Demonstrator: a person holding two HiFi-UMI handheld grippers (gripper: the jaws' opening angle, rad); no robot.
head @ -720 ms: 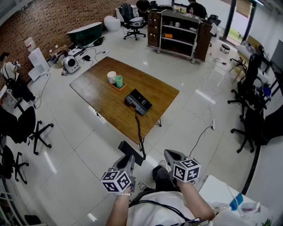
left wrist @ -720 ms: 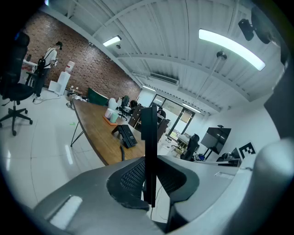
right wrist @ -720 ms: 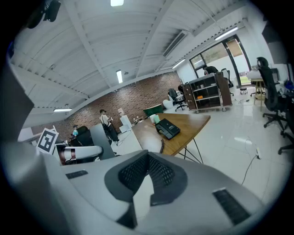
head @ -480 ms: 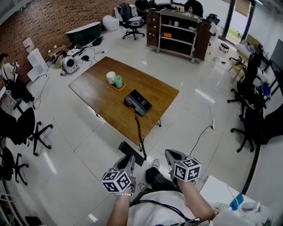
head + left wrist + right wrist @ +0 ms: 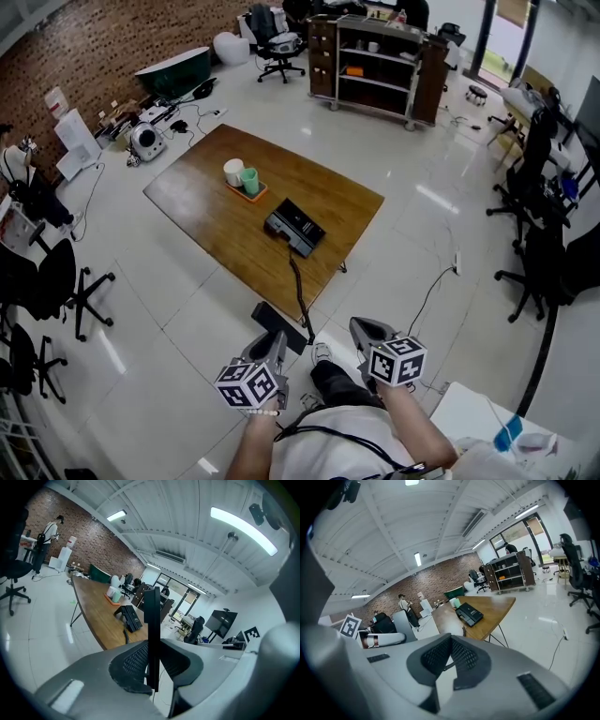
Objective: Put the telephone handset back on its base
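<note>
Standing on the tiled floor, well apart from the wooden counter (image 5: pixel 211 211).

Left gripper (image 5: pixel 272 341): clamped on the telephone handset (image 5: pixel 277 326). In the left gripper view, seen as a thin black bar (image 5: pixel 151 634) standing upright between the two pads, pressed from both sides. Handset held low in front of the body, off the counter's near corner, not on its base.

Dark cord (image 5: pixel 298 292) running from the handset up over the counter edge toward the telephone base (image 5: pixel 294 227). Base lying flat near the counter's middle, cradle bare.

Right gripper (image 5: pixel 367 334): jaws together at the tips, nothing between them; held level beside the left one.

Behind the base: orange tray (image 5: pixel 246 190) carrying a white cup (image 5: pixel 233 172) and a green cup (image 5: pixel 250 177), touching each other.
</note>
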